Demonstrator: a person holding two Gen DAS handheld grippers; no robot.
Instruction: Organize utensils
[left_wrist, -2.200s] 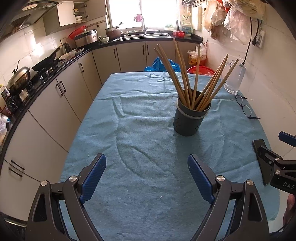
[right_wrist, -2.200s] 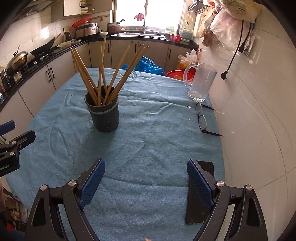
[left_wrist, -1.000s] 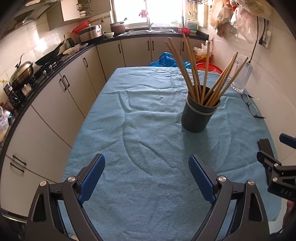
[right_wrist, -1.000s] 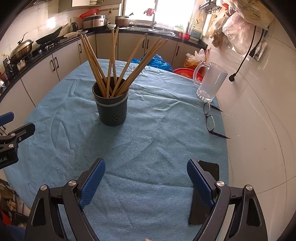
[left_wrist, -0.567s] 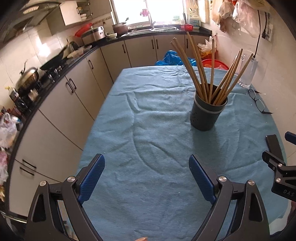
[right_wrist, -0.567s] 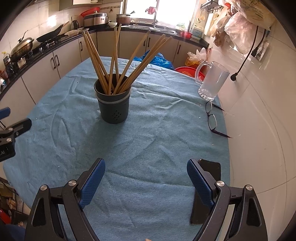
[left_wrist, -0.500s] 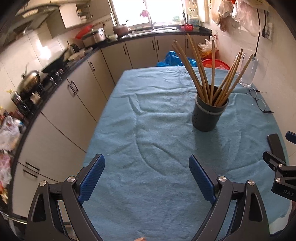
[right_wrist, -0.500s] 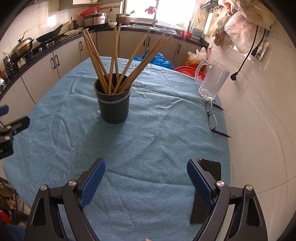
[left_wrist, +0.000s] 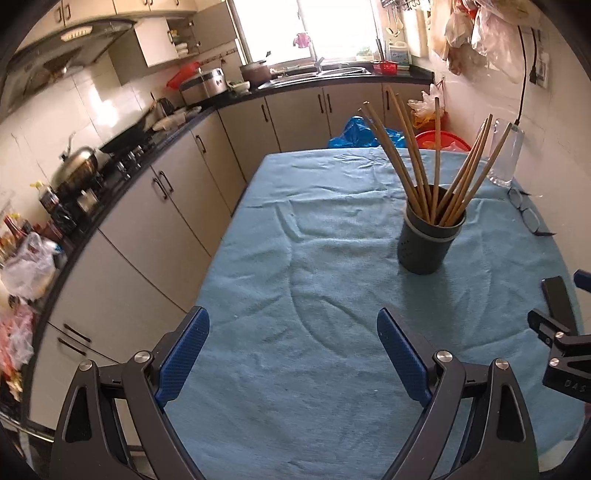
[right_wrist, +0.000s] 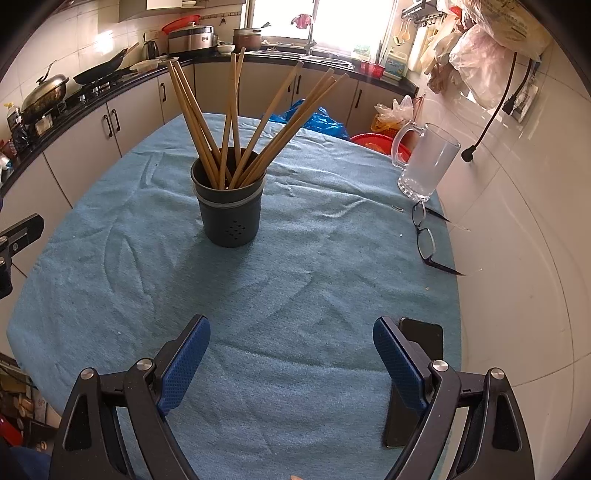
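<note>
A dark grey utensil holder (right_wrist: 229, 212) stands upright on the bench (right_wrist: 295, 280), which is draped in a wrinkled blue cloth (left_wrist: 317, 302). The holder has a pale band below its rim and a cluster of small holes low on its side. A bundle of wooden chopsticks (right_wrist: 236, 122) stands in it, their upper ends fanning out to either side above the rim. The left gripper (left_wrist: 291, 350) hovers over the near part of the cloth with its blue-padded fingers (left_wrist: 183, 354) spread wide and nothing between them; the holder (left_wrist: 428, 240) sits ahead and to its right, well apart from the pads. The right gripper (right_wrist: 291, 358) is likewise released, its fingers parted over bare cloth, with the holder ahead and slightly left. A black phone (right_wrist: 417, 339) lies flat on the cloth just beside and partly behind the right gripper's right finger (right_wrist: 397, 363). Farther along that side, a pair of black-framed glasses (right_wrist: 428, 240) lies near the wall, and a clear glass mug (right_wrist: 428, 166) stands beyond them. In the left wrist view, part of the right gripper's black frame shows at the right edge, near the phone (left_wrist: 559, 299). Kitchen cabinets (left_wrist: 159, 221) run along the left side of the bench, with a wok (right_wrist: 99, 72) on the stove.
</note>
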